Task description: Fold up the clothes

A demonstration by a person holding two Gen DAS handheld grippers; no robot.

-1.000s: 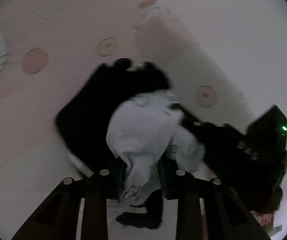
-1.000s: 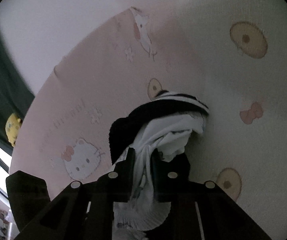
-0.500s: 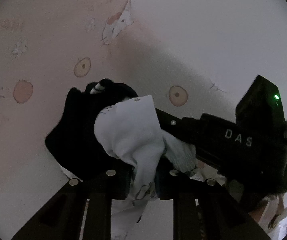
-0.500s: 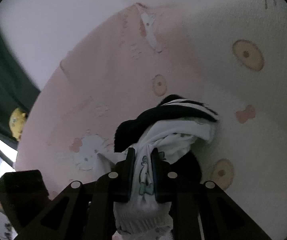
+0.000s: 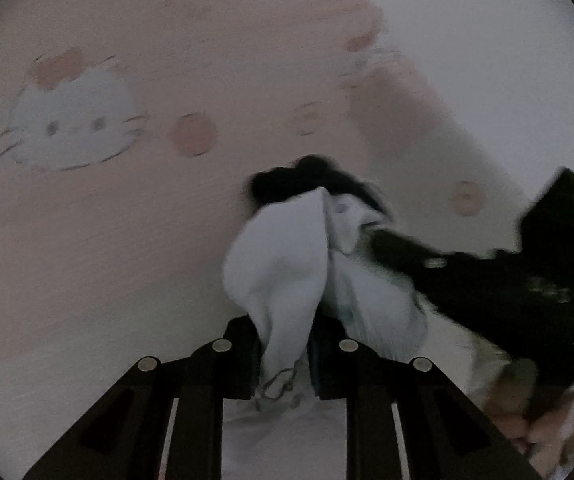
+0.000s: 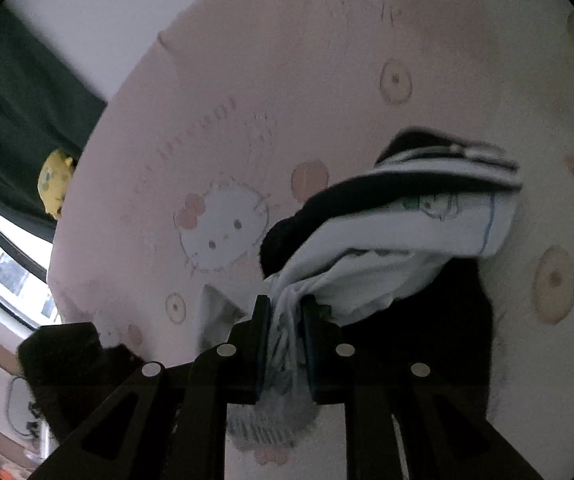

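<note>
A white and black garment with small cartoon prints (image 5: 283,256) hangs bunched between both grippers above a pink Hello Kitty bed sheet (image 5: 87,240). My left gripper (image 5: 285,356) is shut on a white fold of it. My right gripper (image 6: 285,344) is shut on another white fold, and the garment (image 6: 399,240) spreads up and right with a black striped edge on top. The right gripper's black body (image 5: 507,292) shows at the right of the left wrist view, close to the cloth.
The pink sheet (image 6: 247,100) fills most of both views. In the right wrist view a dark green curtain (image 6: 15,112), a yellow plush toy (image 6: 53,182) and a bright window (image 6: 7,276) lie at the left. A white wall (image 5: 507,60) is behind the bed.
Both grippers have kept their hold and moved with the garment. The cloth has spread wider in the right wrist view. The left view has swung, bringing a Hello Kitty face into view.
</note>
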